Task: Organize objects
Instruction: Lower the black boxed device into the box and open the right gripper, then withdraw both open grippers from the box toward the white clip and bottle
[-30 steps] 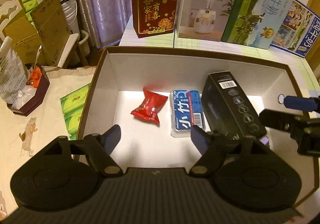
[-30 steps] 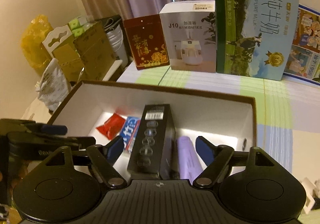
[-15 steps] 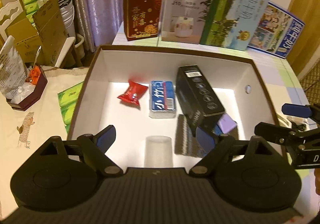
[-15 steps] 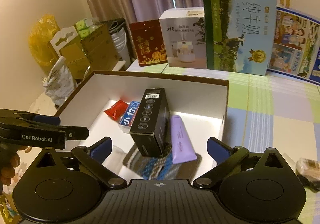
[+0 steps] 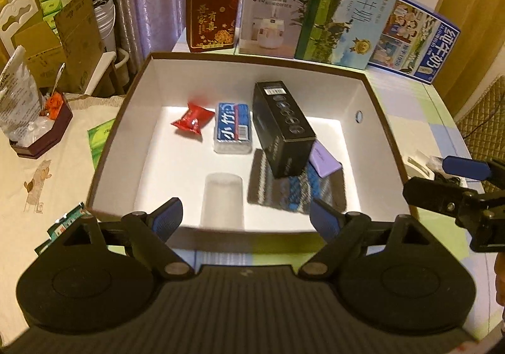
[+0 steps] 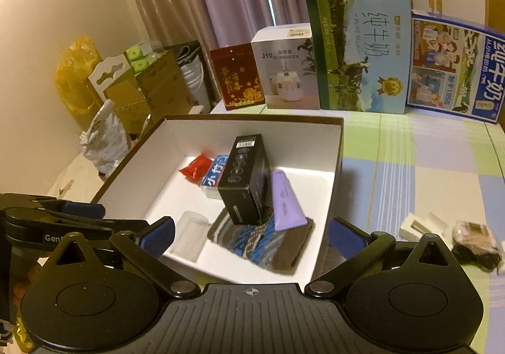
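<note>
A brown box with white inside (image 5: 142, 70) (image 6: 334, 177) holds a red snack packet (image 5: 191, 122) (image 6: 195, 168), a blue tissue pack (image 5: 233, 131) (image 6: 215, 175), a black carton (image 5: 282, 126) (image 6: 247, 177), a purple tube (image 5: 325, 158) (image 6: 285, 199), a striped cloth (image 5: 293, 190) (image 6: 262, 240) and a clear cup (image 5: 222, 199) (image 6: 189, 235). My left gripper (image 5: 246, 220) is open and empty at the box's near edge. My right gripper (image 6: 251, 232) is open and empty, also over the near edge.
Cartons stand behind the box: a red one (image 5: 211, 19), a white humidifier box (image 5: 271, 26), a green milk box (image 5: 344, 10) and a blue milk box (image 5: 419, 41). A white item (image 6: 423, 224) and a dark bundle (image 6: 476, 240) lie on the checked cloth right of the box.
Both grippers have pulled back and up out of the box, open and empty. The black carton and purple tube stay inside; the cup and striped cloth have come into view.
</note>
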The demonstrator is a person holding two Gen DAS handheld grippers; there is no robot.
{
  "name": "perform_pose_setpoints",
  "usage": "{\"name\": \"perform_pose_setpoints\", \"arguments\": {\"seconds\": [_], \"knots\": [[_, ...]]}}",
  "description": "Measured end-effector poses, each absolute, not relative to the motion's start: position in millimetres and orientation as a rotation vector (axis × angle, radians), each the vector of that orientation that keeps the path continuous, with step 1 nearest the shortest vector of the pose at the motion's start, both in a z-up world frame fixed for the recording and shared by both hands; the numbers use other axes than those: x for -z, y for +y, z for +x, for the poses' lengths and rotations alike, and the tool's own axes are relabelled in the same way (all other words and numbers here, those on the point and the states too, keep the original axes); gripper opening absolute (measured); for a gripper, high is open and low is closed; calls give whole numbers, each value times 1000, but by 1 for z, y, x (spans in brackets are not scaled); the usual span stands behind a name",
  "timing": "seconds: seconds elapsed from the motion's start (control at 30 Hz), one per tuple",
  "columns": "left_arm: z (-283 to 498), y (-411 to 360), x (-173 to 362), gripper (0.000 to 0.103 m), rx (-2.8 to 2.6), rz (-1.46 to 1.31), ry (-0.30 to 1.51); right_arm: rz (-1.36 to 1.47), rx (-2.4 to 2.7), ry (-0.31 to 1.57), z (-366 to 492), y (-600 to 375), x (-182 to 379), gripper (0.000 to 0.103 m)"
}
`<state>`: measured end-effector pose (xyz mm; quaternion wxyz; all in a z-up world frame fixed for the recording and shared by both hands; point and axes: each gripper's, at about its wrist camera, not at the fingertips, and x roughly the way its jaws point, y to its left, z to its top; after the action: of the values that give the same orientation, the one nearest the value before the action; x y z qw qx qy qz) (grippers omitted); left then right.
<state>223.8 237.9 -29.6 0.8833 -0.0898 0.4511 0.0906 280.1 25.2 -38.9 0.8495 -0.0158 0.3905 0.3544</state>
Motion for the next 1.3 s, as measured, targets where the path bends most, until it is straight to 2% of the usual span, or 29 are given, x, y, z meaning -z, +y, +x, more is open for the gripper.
{"name": "perform_pose_setpoints", "arguments": {"seconds": [0.87, 1.3], "knots": [[183, 168, 29, 85, -183, -197, 958, -59, -732, 884, 241, -46, 43, 101], [189, 106, 35, 85, -131, -175, 990, -42, -680, 925, 243, -108, 50, 101]]}}
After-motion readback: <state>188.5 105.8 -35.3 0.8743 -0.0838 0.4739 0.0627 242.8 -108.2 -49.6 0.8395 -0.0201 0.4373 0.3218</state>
